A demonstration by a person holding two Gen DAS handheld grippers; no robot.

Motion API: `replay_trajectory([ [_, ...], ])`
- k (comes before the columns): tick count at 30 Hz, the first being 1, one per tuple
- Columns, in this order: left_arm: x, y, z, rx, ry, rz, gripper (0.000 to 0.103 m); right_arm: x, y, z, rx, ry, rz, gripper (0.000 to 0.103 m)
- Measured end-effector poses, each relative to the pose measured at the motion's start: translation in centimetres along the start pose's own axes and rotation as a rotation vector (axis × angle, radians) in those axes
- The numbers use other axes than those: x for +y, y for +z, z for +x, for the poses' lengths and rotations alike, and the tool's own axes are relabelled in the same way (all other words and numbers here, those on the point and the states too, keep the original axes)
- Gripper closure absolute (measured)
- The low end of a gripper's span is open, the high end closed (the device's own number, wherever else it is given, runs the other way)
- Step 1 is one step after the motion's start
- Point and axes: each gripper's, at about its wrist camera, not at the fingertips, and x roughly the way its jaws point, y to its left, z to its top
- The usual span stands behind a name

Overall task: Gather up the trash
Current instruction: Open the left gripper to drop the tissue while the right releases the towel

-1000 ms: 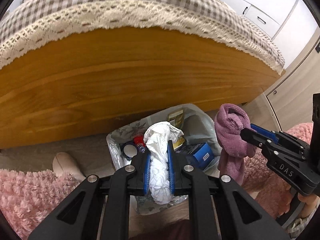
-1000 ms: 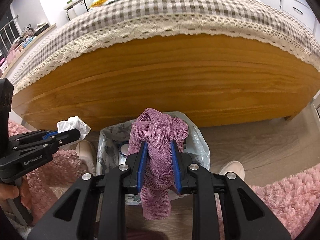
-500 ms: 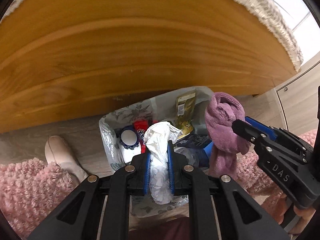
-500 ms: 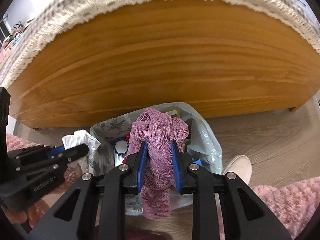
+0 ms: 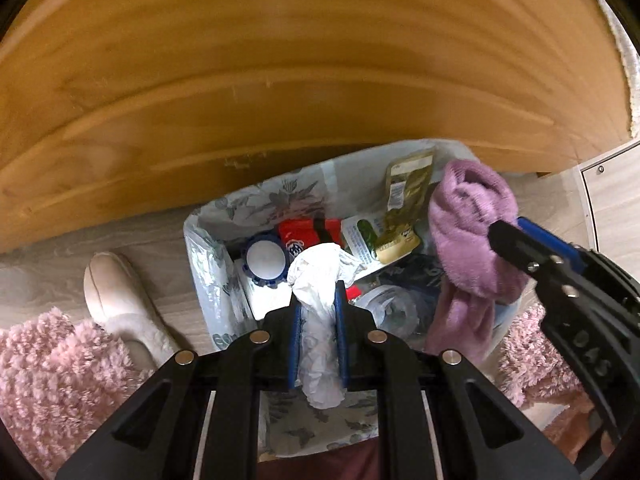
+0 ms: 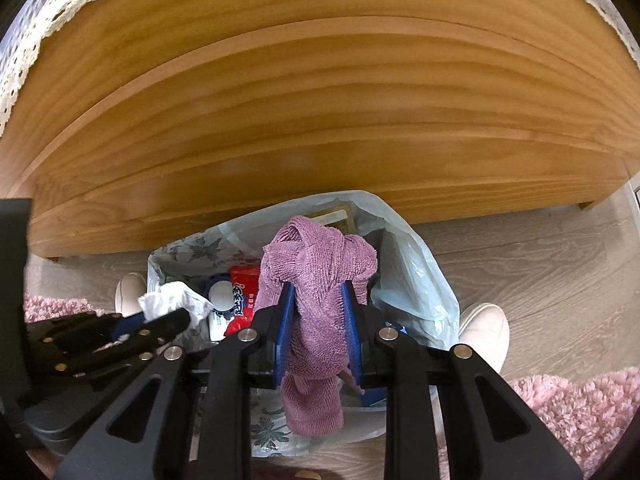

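A flower-printed trash bag (image 5: 208,264) (image 6: 416,280) stands open on the floor against a wooden bed frame, holding a red packet (image 5: 308,234), a blue-rimmed lid (image 5: 265,259), a gold pouch (image 5: 404,204) and other wrappers. My left gripper (image 5: 317,296) is shut on a crumpled white tissue (image 5: 320,276) and hangs just above the bag's mouth. Over the bag's right half my right gripper (image 6: 317,288) is shut on a knotted purple cloth (image 6: 316,272), whose tail dangles below the fingers. Each gripper shows in the other's view: the left gripper (image 6: 160,318) with its tissue, the right gripper (image 5: 500,236) with its cloth.
The wooden bed frame (image 5: 280,80) fills the upper part of both views, close behind the bag. Pink shaggy rug (image 5: 52,368) (image 6: 572,412) lies on both sides. A person's pale slippers (image 5: 116,292) (image 6: 486,328) stand left and right of the bag on the wood floor.
Both grippers have sunk toward the bag and tipped further down. The bedspread has left the views, and the bag's contents look larger. Tissue and cloth stay gripped.
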Motion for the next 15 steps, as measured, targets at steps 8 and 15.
replay_trajectory([
  [8, 0.3, 0.21, 0.74, 0.051, -0.037, -0.03, 0.086, 0.17, -0.04, 0.51, 0.005, -0.007, 0.001, 0.079],
  [15, 0.48, -0.08, 0.3, 0.079, -0.039, -0.069, 0.011, 0.45, -0.19, 0.85, 0.011, -0.017, -0.003, 0.079],
])
